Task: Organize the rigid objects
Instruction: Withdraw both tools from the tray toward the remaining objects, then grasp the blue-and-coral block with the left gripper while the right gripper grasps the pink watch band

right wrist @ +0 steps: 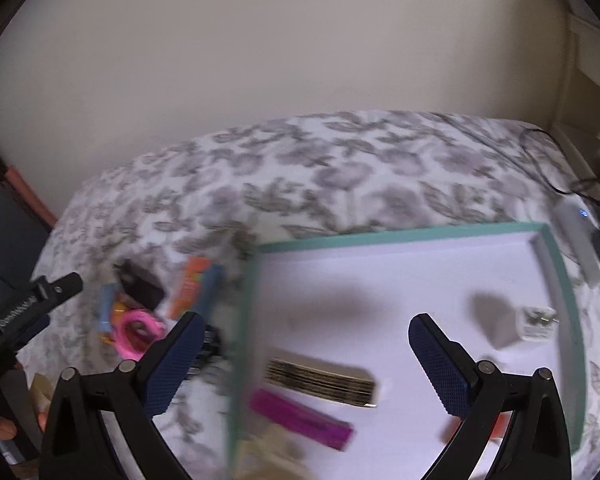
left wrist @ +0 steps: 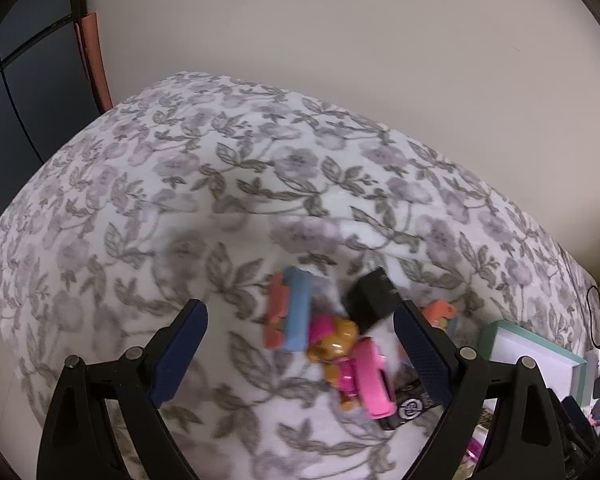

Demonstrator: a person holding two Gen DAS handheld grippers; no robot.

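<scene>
My left gripper (left wrist: 300, 322) is open above a heap of small toys on the floral bedspread: a brown and pink toy dog (left wrist: 336, 346), an orange and blue block (left wrist: 290, 312), a black box (left wrist: 374, 294) and a pink piece (left wrist: 374, 380). My right gripper (right wrist: 306, 334) is open and empty over the teal-rimmed white tray (right wrist: 400, 232). In the tray lie a gold-edged card deck (right wrist: 320, 380), a magenta bar (right wrist: 300, 420) and a white plug adapter (right wrist: 520, 326). The toy heap also shows in the right wrist view (right wrist: 140, 304), left of the tray.
The floral bedspread (left wrist: 220, 184) covers the bed against a beige wall. The tray's corner (left wrist: 532, 356) shows at the right of the left wrist view. A black cable (right wrist: 556, 176) and a white device (right wrist: 580, 232) lie past the tray. The other gripper (right wrist: 24, 312) is at the left.
</scene>
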